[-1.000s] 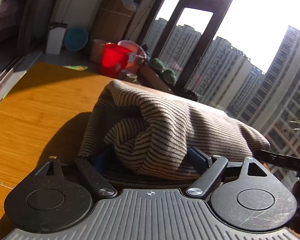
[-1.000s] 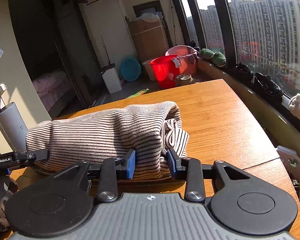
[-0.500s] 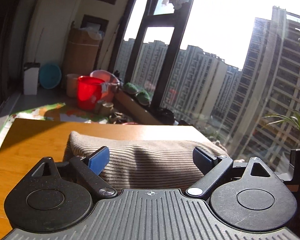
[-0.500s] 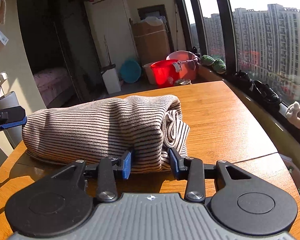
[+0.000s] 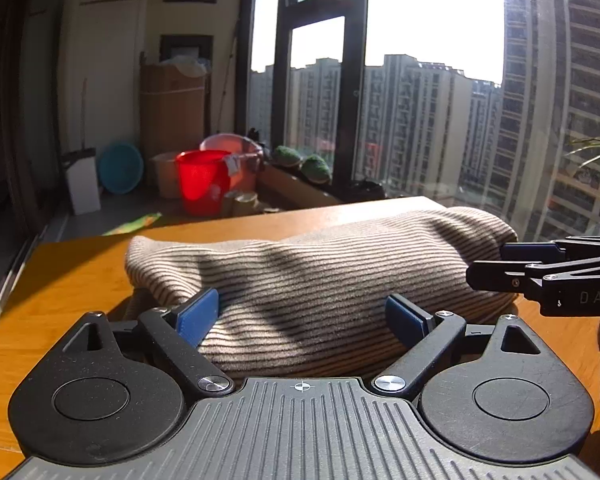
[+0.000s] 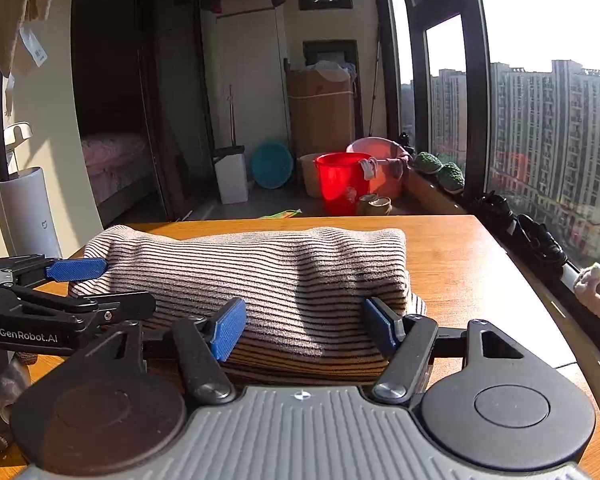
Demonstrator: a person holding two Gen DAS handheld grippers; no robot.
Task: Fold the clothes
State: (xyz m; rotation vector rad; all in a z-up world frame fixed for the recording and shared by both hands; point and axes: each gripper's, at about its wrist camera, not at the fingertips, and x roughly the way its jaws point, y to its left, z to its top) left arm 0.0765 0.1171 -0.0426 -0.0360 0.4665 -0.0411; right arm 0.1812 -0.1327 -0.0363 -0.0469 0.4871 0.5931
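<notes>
With the left hand-held gripper (image 5: 302, 312) and right hand-held gripper (image 6: 302, 324) both spread at mid-frame, the bulky striped garment (image 6: 260, 276) could spring unfolded on the bench (image 6: 480, 256).

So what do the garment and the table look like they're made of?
Garment: soft ribbed knit, matte, with thin dark stripes on beige; it bulges and creases softly. Table: wood or wood-look laminate, smooth orange-brown with faint grain and a light sheen; which one cannot be told.

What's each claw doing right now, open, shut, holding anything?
Left claw: open, fingers spread either side of the folded striped garment, gripping nothing.
Right claw: open, straddling the same garment, gripping nothing.
</notes>
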